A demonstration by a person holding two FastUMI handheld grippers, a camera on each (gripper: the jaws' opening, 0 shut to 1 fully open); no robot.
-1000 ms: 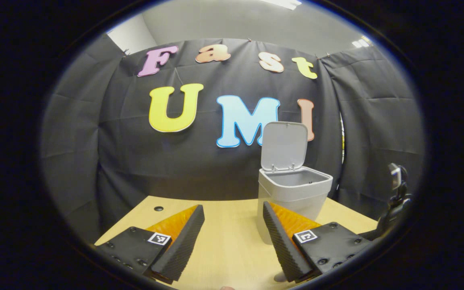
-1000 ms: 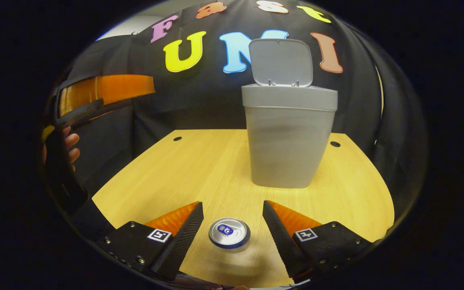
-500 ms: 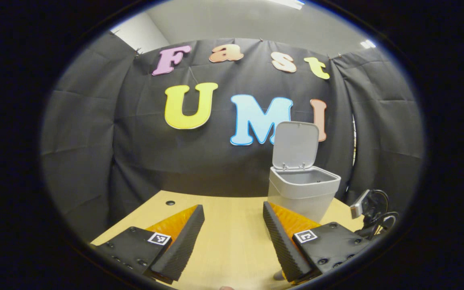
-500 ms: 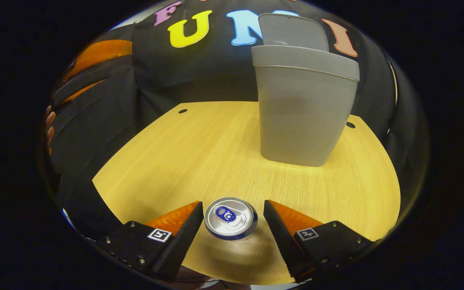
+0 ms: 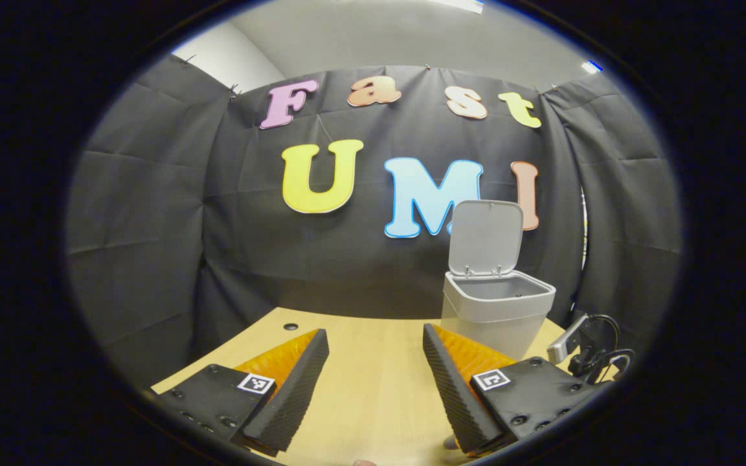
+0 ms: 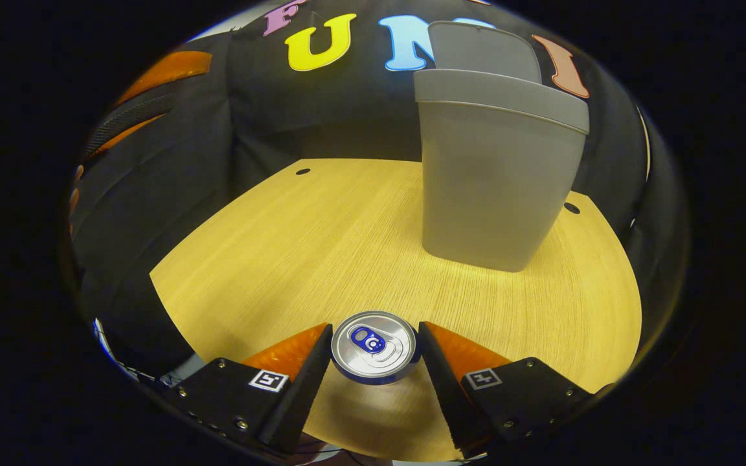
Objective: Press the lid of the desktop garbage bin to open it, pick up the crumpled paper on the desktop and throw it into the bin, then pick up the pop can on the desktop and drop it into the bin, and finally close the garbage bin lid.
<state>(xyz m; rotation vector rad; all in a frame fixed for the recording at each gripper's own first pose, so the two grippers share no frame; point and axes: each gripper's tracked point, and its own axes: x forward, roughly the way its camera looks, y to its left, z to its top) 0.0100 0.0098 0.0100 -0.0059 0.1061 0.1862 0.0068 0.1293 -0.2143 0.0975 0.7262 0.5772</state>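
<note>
- Right gripper: the jaws have narrowed over the last second, from standing well clear of the pop can to flanking it closely, each inner face at or just beside the can's rim. Whether both faces already press on the can cannot be told, so the grasp is best read as closing rather than secured.
- Pop can: it stands upright on the tabletop, top and pull tab facing up, between the right jaws and well apart from the bin.
- Left gripper: the jaws stand wide apart and hold nothing; bare tabletop lies between them. In its view the bin has drifted rightward and shrunk, which suggests this gripper is pulling back from the work.
- Garbage bin: it stands at the far side of the tabletop with its lid raised upright, the mouth open.
- Crumpled paper: none lies on the visible tabletop; the bin's inside is not visible far enough down to confirm that it is there.
- Task reading: the can pickup appears to be the step in hand. Lifting the can, dropping it into the bin and closing the lid remain.
- Other gripper: in the right gripper view the left gripper appears at the upper left edge, raised above the tabletop.
</note>
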